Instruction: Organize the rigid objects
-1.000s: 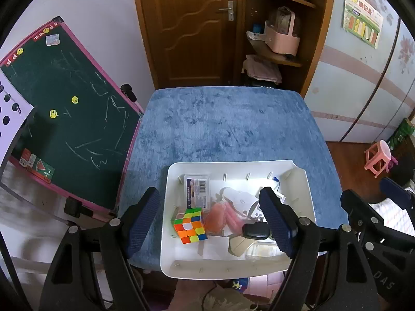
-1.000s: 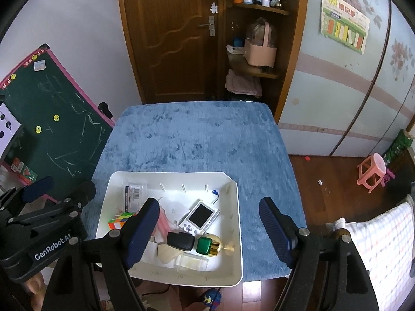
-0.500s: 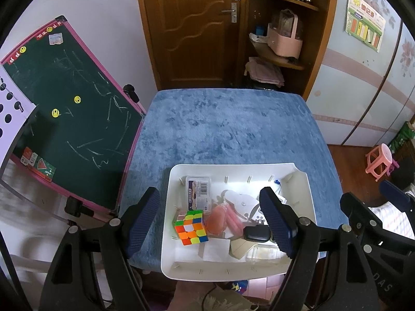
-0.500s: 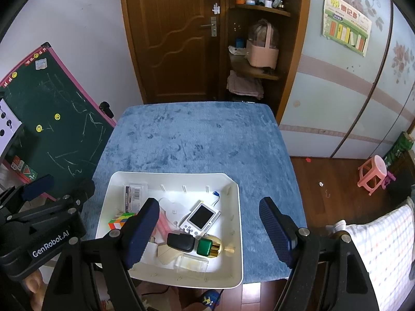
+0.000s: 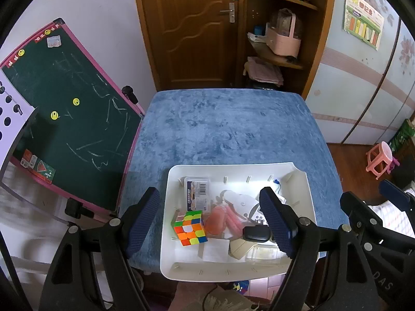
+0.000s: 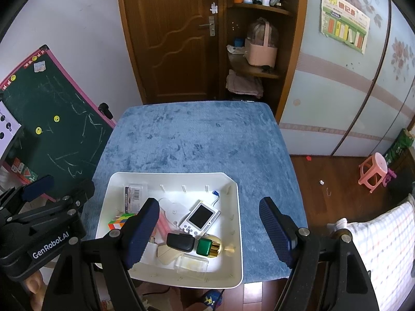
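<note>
Both grippers rose slightly, tray sliding lower in view. Left gripper (image 5: 210,223) and right gripper (image 6: 210,230) hovered spread, empty, above white tray (image 6: 234,194) at bench (image 6: 197,140) near edge; cube (image 5: 190,227), camera (image 6: 199,219) waited inside for sorting.

1. A green chalkboard (image 5: 64,119) with a pink frame leans at the left, chalk scribbles and yellow smiley magnets on it.
2. A brown door (image 6: 179,36) stands shut behind the table.
3. Corner shelves (image 6: 259,70) beside the door hold a pink basket (image 6: 260,51), folded cloths and small bottles.
4. A poster (image 6: 343,29) hangs on the pale wall.
5. A pink stool (image 6: 373,173) stands on the wooden floor at the right.
</note>
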`<state>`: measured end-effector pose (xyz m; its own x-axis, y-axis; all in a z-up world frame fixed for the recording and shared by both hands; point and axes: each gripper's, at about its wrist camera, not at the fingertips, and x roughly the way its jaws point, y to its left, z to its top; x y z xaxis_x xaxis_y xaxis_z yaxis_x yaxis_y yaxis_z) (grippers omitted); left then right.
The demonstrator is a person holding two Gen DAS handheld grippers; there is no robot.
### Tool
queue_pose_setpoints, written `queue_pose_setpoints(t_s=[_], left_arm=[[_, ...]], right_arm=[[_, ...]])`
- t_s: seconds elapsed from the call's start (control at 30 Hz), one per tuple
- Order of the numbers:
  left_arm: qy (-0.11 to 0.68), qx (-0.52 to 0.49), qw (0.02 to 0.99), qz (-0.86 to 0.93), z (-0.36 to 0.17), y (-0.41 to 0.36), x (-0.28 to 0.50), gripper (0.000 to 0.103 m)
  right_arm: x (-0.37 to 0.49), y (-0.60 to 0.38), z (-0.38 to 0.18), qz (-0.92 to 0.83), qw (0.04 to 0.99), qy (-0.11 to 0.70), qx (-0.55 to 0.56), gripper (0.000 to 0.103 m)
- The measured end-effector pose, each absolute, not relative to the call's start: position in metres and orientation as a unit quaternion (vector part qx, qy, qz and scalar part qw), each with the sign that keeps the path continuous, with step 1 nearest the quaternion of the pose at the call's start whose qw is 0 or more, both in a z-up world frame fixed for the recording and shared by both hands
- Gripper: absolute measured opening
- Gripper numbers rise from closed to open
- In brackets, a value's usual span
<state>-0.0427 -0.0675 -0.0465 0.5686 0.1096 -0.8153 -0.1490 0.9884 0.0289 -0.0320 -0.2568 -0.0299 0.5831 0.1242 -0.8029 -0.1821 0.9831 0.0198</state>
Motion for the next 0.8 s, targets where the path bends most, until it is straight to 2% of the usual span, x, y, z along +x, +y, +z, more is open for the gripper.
queue_pose_setpoints(t_s=[0.8], left_arm=[[0.461,-0.017,0.884,0.069,-0.0464,-0.0670,-0.0401,0.082]], right_arm=[[-0.0332,-0.2562,-0.0340,0.081,0.888,0.452,-0.027,0.080]])
